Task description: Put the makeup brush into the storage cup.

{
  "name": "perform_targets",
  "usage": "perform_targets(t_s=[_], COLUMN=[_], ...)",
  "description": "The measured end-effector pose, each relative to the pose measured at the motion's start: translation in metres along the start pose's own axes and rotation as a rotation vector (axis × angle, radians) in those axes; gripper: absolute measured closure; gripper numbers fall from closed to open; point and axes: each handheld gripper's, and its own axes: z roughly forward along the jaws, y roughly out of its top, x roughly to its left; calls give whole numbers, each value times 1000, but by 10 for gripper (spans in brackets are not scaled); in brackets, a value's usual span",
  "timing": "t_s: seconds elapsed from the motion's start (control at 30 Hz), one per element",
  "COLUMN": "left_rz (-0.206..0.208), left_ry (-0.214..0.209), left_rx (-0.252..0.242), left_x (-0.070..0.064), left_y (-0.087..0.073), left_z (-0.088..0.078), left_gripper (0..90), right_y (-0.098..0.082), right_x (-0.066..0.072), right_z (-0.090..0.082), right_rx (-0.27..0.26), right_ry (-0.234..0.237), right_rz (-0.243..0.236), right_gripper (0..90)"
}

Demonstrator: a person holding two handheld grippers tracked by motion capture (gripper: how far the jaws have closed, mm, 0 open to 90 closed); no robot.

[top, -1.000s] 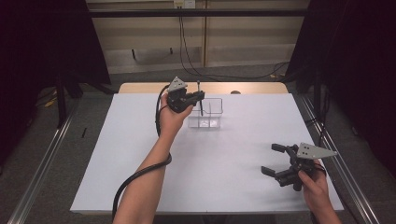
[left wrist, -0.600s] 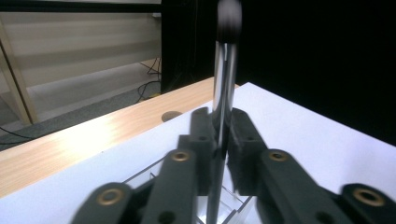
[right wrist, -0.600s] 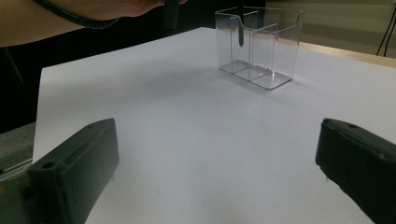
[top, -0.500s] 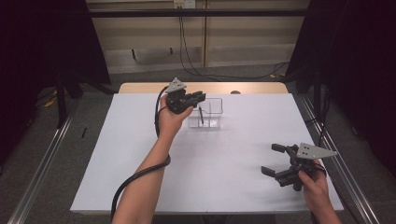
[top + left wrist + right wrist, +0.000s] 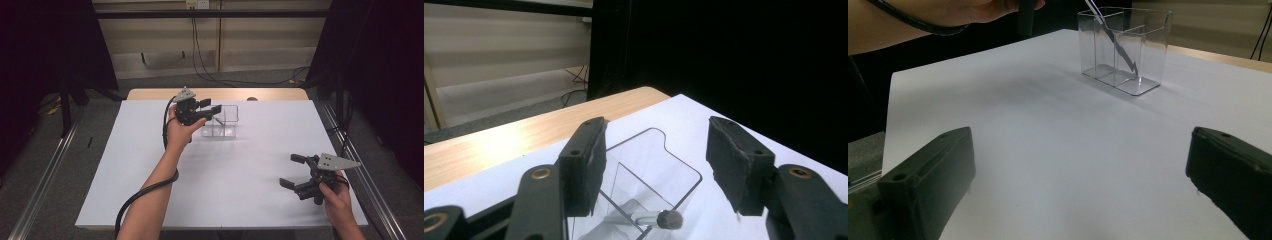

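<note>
The left gripper [image 5: 212, 107] hangs just over the near-left corner of the clear divided holder [image 5: 226, 122] at the far middle of the white table [image 5: 150, 200]. Its jaws have just been opening and now stand about half apart with nothing pressed between the pads. In the left gripper view a thin, pen-like stick [image 5: 659, 219] with a dark rounded tip sits down inside the holder, below and between the two black pads [image 5: 736, 165], free of both.

From the right gripper view the same stick [image 5: 1113, 42] leans inside one of the holder's [image 5: 1143, 50] compartments, its long axis running from the floor of the compartment up to the rim at a slant. I cannot tell for sure which compartment it is.

The right gripper [image 5: 292, 172] rests low at the near right of the table, jaws wide and empty, well apart from the holder.

What matters for the next move, as I judge it: the stick lies straight beneath the left fingers, standing more than lying, so that hand is by far the nearer one. It looks free to lift away.
</note>
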Motion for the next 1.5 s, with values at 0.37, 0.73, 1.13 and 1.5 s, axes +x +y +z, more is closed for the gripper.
perform_targets(t_s=[0.37,0.73,1.13,1.5], left_rz=[-5,-3,0,14], left_ry=[-24,-39,-76,-102], left_rx=[-17,-25,-34,-37], left_x=[-3,-5,-8,-8], left_y=[0,-3,-2,-4], left_z=[-5,-12,-20,-24], left_gripper=[346,278,150,55], right_y=[0,-1,0,-1], right_x=[-1,0,0,0], right_z=[0,0,-1,0], right_rx=[3,4,5,14], right_ry=[-2,-4,-3,-1], right_rz=[4,0,1,-4], right_gripper=[0,0,0,0])
